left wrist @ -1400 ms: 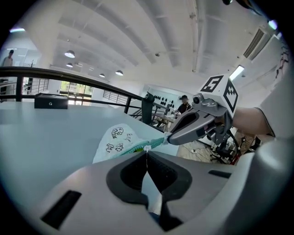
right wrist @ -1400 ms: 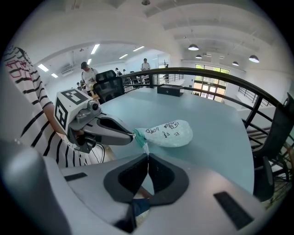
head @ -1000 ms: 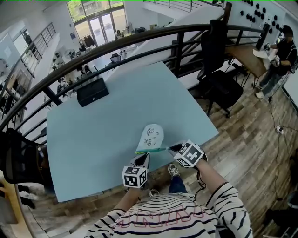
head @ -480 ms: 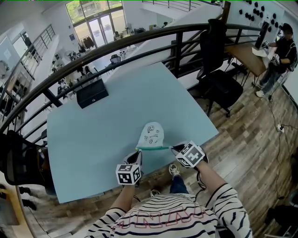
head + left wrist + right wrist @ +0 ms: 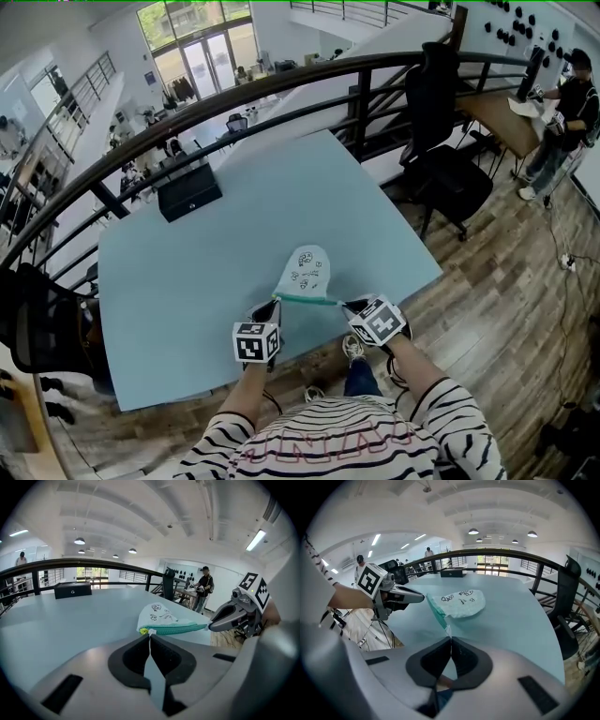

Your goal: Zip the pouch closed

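Observation:
A pale mint pouch (image 5: pixel 306 271) with small drawings lies near the front edge of the light blue table (image 5: pixel 178 281). Its teal zipper edge (image 5: pixel 309 300) is stretched taut between my two grippers. My left gripper (image 5: pixel 272 306) is at the zipper's left end, shut on the small white zipper pull (image 5: pixel 151 632) beside a yellow-green zipper end. My right gripper (image 5: pixel 346 304) is shut on the white tab (image 5: pixel 448 630) at the pouch's right corner. The pouch (image 5: pixel 164 615) appears in the left gripper view with the right gripper (image 5: pixel 210 626) beyond it. In the right gripper view the pouch (image 5: pixel 459 603) is straight ahead of the jaws.
A black box (image 5: pixel 190 191) stands at the table's far left. A dark railing (image 5: pixel 281 84) curves behind the table. A black office chair (image 5: pixel 441 159) is off the right side. A person (image 5: pixel 562 112) stands by a desk at far right.
My left gripper has slid left along the zipper edge, away from the right gripper. The teal zipper line between the grippers is now longer and straighter. The right gripper has stayed about where it was.

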Tool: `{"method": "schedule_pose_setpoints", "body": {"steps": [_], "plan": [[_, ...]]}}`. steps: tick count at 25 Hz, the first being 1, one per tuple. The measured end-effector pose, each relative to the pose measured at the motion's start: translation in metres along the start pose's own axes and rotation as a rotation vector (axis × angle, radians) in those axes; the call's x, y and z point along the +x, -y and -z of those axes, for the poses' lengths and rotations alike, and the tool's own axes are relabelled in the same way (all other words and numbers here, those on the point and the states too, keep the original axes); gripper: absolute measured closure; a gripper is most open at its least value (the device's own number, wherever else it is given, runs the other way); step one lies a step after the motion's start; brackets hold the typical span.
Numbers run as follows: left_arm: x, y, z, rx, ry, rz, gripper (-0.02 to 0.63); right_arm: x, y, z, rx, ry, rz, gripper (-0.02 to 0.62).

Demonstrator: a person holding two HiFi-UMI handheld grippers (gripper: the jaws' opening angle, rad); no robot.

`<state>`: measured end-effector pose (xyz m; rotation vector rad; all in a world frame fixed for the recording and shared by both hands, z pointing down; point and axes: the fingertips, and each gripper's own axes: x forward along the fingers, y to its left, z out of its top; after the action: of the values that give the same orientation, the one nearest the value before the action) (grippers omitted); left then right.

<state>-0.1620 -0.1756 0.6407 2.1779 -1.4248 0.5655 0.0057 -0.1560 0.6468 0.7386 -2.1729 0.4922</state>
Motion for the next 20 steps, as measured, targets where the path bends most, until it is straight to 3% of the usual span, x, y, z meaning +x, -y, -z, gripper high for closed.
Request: {"method": "schedule_pose_setpoints", "body": {"steps": [7,12,20], "plan": [[0.014,-0.014,0.025,0.068,-0.131,-0.04,0.578,0.017,-0.01,0.007,0.031,0.005,0.029,0.566],[0.02,-0.017,0.04,0.072,-0.215,-0.053,0.578,0.024,-0.011,0.012,0.031,0.022,0.056,0.565],[0.022,-0.024,0.052,0.074,-0.27,-0.082,0.578,0.023,0.003,0.026,0.073,0.043,0.134,0.565]]}}
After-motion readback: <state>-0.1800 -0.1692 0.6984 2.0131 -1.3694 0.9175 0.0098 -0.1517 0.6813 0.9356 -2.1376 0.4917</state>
